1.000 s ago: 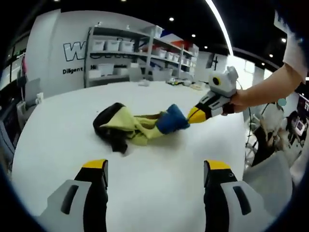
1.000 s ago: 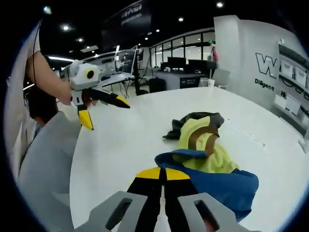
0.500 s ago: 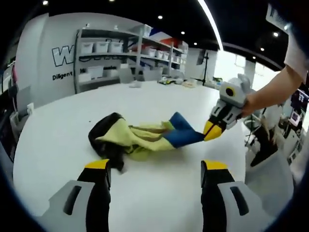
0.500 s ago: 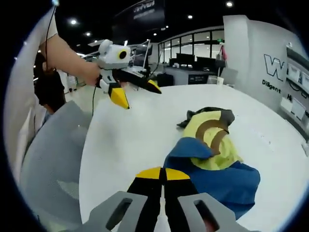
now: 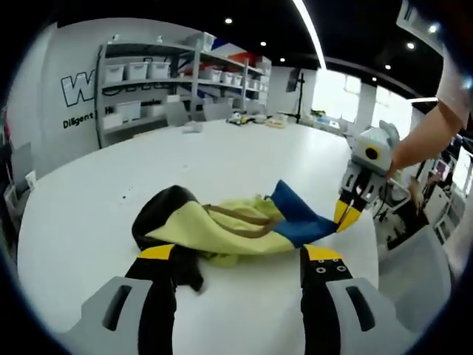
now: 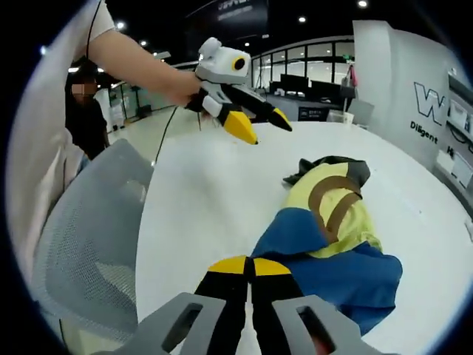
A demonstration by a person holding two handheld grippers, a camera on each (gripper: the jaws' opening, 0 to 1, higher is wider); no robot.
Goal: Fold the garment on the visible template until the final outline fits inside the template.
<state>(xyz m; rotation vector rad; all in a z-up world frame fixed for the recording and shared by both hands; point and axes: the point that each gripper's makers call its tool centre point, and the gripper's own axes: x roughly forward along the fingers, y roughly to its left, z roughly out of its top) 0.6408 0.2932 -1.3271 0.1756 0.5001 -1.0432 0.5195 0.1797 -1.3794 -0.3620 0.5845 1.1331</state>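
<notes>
A crumpled garment (image 5: 222,228) in yellow, blue and black with a brown strap lies on the white table (image 5: 96,185). In the left gripper view my left gripper (image 5: 240,253) is open, its jaws standing just in front of the yellow and black part. My right gripper (image 5: 345,214) comes in from the right, shut on the blue corner and holding it slightly raised. In the right gripper view my right gripper (image 6: 247,266) is shut with the garment (image 6: 332,214) and its blue cloth right beside the tips. The left gripper (image 6: 266,127) hovers open above the table, to the left of the garment.
A grey mesh chair (image 6: 89,244) stands at the table's near edge, and the chair (image 5: 414,274) also shows at the right of the left gripper view. Shelves with white bins (image 5: 148,74) line the far wall. A person's arm (image 6: 140,59) holds the left gripper.
The right gripper has drawn the blue end outward, stretching the garment. The left gripper has come nearer to the garment's yellow and black part.
</notes>
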